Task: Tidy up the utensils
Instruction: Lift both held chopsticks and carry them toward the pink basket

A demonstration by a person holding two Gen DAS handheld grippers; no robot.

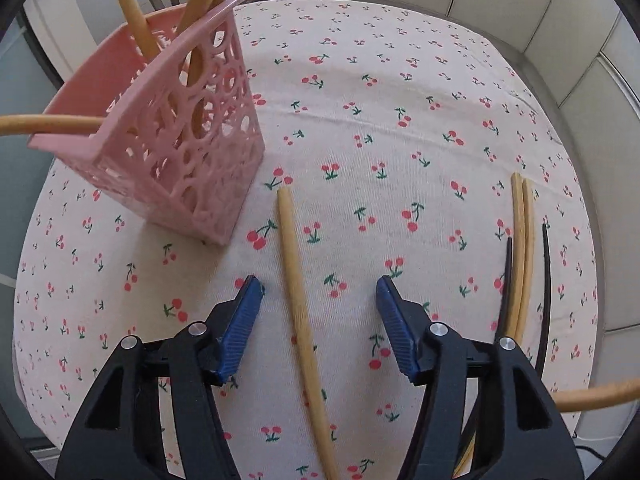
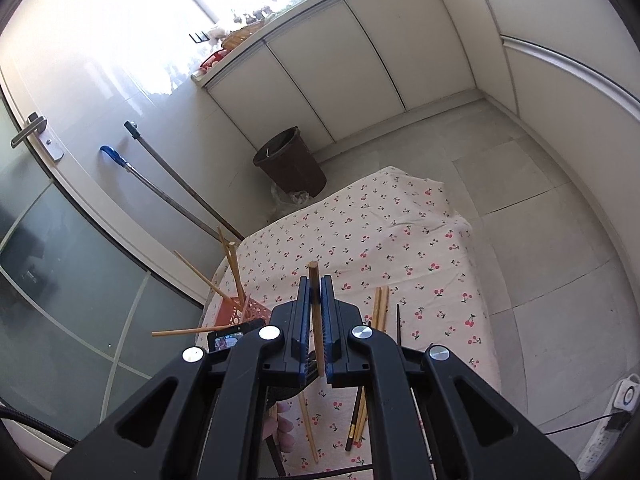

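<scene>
Right tool clamping chopstick, left tool agape

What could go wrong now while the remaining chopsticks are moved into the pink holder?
1. The pink perforated plastic holder stands near the table edge with sticks leaning outward; a bump might tip it.
2. The right hand-held gripper pinches one wooden chopstick with little contact; it could pivot.
3. The open left hand-held gripper straddles a rounded light wooden chopstick, which may roll.
</scene>
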